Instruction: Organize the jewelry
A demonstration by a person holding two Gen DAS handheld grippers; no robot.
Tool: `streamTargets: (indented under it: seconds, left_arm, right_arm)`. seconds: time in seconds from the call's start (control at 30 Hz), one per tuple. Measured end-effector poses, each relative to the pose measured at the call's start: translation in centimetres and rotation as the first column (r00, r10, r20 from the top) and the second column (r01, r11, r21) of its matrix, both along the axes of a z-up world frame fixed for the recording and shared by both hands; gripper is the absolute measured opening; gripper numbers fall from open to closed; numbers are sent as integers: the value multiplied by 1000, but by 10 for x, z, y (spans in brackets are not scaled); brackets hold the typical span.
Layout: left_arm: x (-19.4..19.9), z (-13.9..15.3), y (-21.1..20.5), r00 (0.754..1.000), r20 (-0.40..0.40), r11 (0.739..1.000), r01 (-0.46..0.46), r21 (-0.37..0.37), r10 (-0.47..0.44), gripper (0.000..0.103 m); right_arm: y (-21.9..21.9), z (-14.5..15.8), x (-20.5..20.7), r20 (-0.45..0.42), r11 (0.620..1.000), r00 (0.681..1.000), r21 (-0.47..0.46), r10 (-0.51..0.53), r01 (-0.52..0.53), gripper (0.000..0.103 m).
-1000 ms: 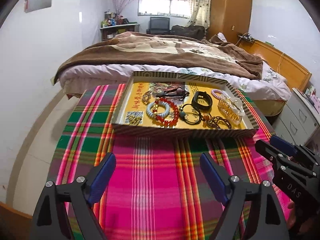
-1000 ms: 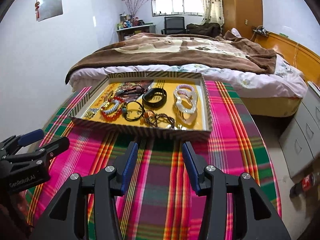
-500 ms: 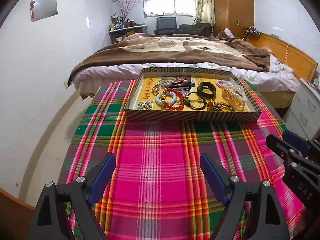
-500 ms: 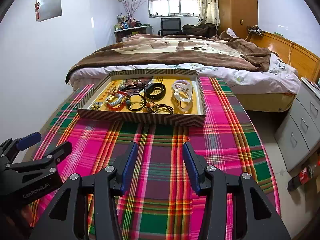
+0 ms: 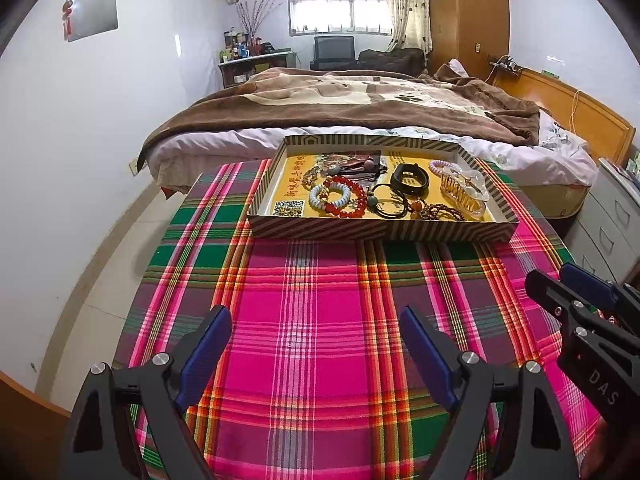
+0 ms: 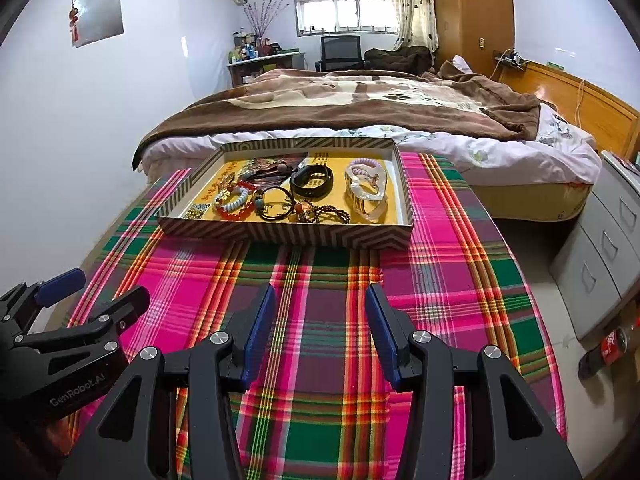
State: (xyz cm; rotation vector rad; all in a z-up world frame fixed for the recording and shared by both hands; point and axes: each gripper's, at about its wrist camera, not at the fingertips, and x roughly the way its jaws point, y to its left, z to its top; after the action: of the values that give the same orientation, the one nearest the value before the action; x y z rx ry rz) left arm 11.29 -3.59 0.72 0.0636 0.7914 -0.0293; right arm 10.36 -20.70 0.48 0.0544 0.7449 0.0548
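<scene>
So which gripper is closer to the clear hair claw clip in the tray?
Probably the right gripper, but not by much. It sits almost straight in front of the clear hair claw clip. The left gripper is off to the clip's left. Both hover open over the plaid cloth, outside the tray.

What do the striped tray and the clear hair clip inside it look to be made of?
Striped tray: probably printed cardboard, matte, with thin folded walls like a box lid. Clear hair clip: likely glossy transparent plastic, since highlights show and the yellow floor shows through.

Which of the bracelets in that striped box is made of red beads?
The red bead bracelet, left of centre in the box, overlapping a pale blue one; the others are black, brown or clear.
</scene>
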Motion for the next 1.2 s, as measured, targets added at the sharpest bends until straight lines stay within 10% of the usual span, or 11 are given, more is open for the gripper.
streamTargets:
  seconds: [1.2]
  left_arm:
    - [-5,4,1,1000,10,999,5,-32,-5,86]
  right_arm:
    - [3,7,-7,17,1000,1000,14,0,0,47]
